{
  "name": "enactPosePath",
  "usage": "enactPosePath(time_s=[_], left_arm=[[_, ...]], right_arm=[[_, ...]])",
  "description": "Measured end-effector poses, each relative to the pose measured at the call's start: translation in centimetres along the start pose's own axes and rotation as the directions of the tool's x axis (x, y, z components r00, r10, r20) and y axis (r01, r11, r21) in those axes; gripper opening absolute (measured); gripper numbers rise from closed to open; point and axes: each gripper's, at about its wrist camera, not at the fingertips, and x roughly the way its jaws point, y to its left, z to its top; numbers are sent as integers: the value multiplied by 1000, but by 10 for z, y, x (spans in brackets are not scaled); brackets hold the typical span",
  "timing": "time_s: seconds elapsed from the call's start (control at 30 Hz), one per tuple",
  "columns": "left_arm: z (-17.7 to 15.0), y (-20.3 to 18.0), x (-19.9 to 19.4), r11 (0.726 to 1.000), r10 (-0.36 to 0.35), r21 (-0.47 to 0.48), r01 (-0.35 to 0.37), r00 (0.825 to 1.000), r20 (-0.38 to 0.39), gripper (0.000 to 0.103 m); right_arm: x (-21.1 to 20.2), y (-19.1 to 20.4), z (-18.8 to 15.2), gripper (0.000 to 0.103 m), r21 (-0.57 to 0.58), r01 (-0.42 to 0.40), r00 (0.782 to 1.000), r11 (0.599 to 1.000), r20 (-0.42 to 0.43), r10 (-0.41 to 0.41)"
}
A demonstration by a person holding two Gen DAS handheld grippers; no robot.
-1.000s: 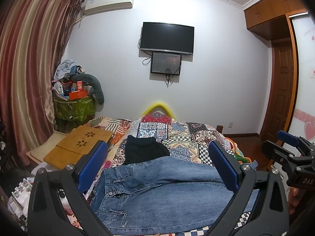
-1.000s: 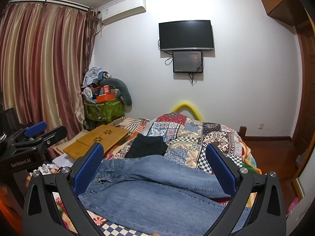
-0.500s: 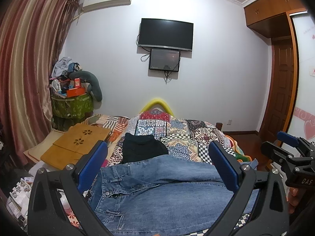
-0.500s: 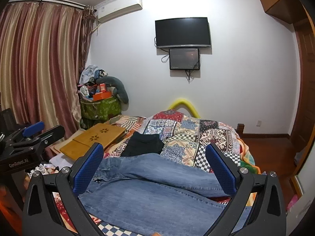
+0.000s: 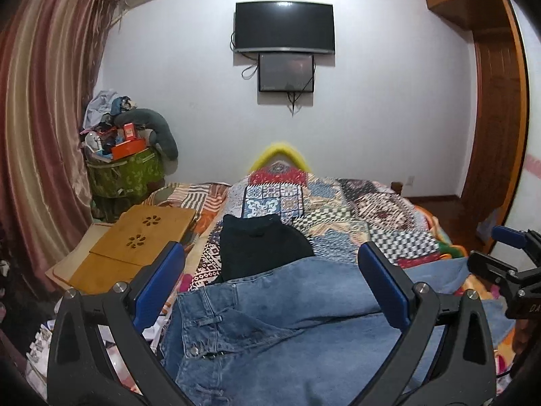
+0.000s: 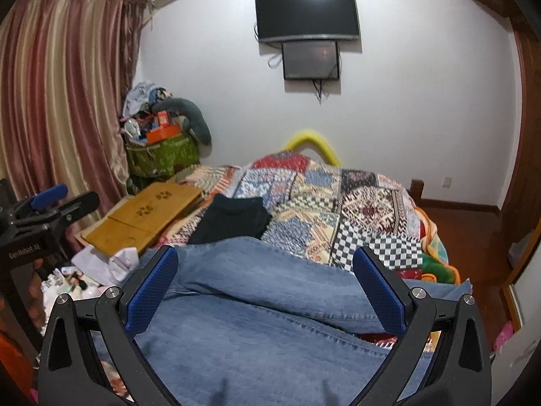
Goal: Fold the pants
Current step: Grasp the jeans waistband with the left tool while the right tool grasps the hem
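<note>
Two grippers hang over the bed, the left gripper [image 5: 270, 284] and the right gripper [image 6: 265, 280], both with blue fingers spread wide and holding nothing. Blue jeans [image 5: 270, 321] lie flat across the patchwork quilt [image 5: 355, 209], just in front of a folded black garment [image 5: 260, 250].

You've brought both grippers lower and closer over the jeans [image 5: 287, 308]: the denim fills more of each view, and the left gripper [image 5: 270, 284] and right gripper [image 6: 265, 284] now hang wide-jawed above it.
</note>
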Motion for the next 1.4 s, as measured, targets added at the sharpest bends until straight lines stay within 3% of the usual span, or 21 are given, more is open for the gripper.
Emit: enactPosePath(time_s=[0.23,0.4,0.5,0.63,0.77,0.93,1.0,1.1,1.17,1.23,1.33,1.4], left_arm=[[0,29,79,999,40,-3,-41,995,-87,103],[-8,65,149,997,80,12,-79,972,-220,103],[-22,88,190,997,76,-6,-82,946,-317,103],[-51,113,234,993,95,-20,-114,898,-430,91],[-86,137,273,985,97,-66,-158,831,-548,88],[-125,147,313,983,44,-98,-153,725,-687,64],[-136,144,324,985,20,-103,-136,692,-721,60],[-144,141,335,985,7,-109,-131,671,-741,59],[-146,139,337,985,2,-111,-129,663,-748,59],[-145,138,341,985,-9,-120,-124,657,-754,56],[-142,139,340,984,-30,-137,-113,654,-756,42],[-140,137,343,983,-22,-135,-123,653,-757,37]], right_arm=[[54,-33,-3,103,-12,34,995,999,-94,-35],[96,-60,-1,103,-16,37,984,999,-174,-39],[122,-74,-3,103,-6,20,972,1000,-235,-21],[155,-87,-12,102,-9,9,946,1000,-323,-12],[189,-93,-25,100,-27,-5,920,1000,-391,-6],[227,-100,-35,100,-63,-25,886,998,-463,-7],[240,-100,-38,99,-74,-61,872,995,-490,17],[262,-98,-42,92,-82,-130,842,988,-535,67],[276,-96,-47,82,-82,-177,814,981,-572,99],[283,-97,-48,78,-43,-210,801,977,-580,146],[294,-98,-49,59,32,-260,753,965,-618,224],[295,-93,-50,46,36,-280,744,959,-623,240]])
